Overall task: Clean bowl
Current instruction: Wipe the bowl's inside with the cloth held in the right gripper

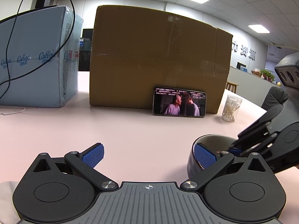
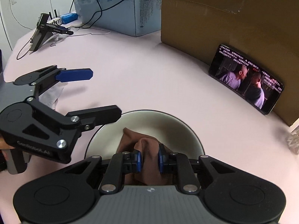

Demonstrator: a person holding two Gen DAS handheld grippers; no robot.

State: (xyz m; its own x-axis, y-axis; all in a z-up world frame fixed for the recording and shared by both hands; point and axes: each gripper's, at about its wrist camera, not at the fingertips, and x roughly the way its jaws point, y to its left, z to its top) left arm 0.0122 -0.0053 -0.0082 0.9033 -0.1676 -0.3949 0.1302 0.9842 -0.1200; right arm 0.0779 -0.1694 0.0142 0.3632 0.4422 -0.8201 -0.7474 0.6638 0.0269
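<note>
From the left wrist, we saw our left gripper (image 1: 149,154) spread wide, its right finger just beside the dark bowl (image 1: 209,149) on the pink table (image 1: 130,130). From the right wrist, our right gripper (image 2: 149,160) pinched a brown cloth (image 2: 147,149) inside the bowl (image 2: 168,123).

Left claw (image 1: 148,155) stands wide open, blue pads (image 1: 93,155) well apart, nothing between them. Its right pad sits at the near outer wall of the dark bowl (image 1: 214,140) on the pink counter (image 1: 130,130); contact cannot be told. Right claw (image 1: 233,150) reaches down into the bowl from the right; its tips are hidden. Behind: cardboard box (image 1: 158,56) with a phone (image 1: 179,101) leaning on it, jar of cotton swabs (image 1: 230,108) just beside, pale blue carton (image 1: 37,56) at left.
</note>
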